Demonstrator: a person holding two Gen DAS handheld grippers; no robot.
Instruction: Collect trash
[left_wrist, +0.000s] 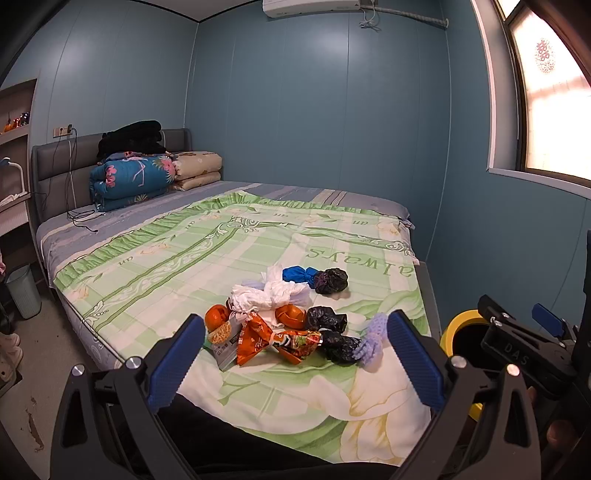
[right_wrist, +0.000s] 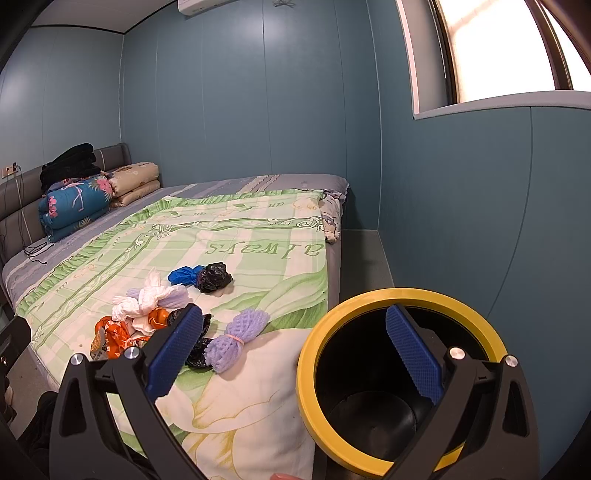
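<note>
Trash (left_wrist: 288, 325) fills left wrist view; right shows bin (right_wrist: 402, 295) interior.

A bed (left_wrist: 229, 236) fills the room, spread with a green floral coverlet (right_wrist: 258, 236). Near its foot lies a heap of trash (left_wrist: 280, 325): white bags, orange wrappers, black bags and a purple foam net (right_wrist: 236, 338). A blue bag (right_wrist: 183, 275) tied to a black one lies just beyond. At the far-left headboard sit folded quilts (left_wrist: 133, 181), topped by what may be dark clothing.
</note>
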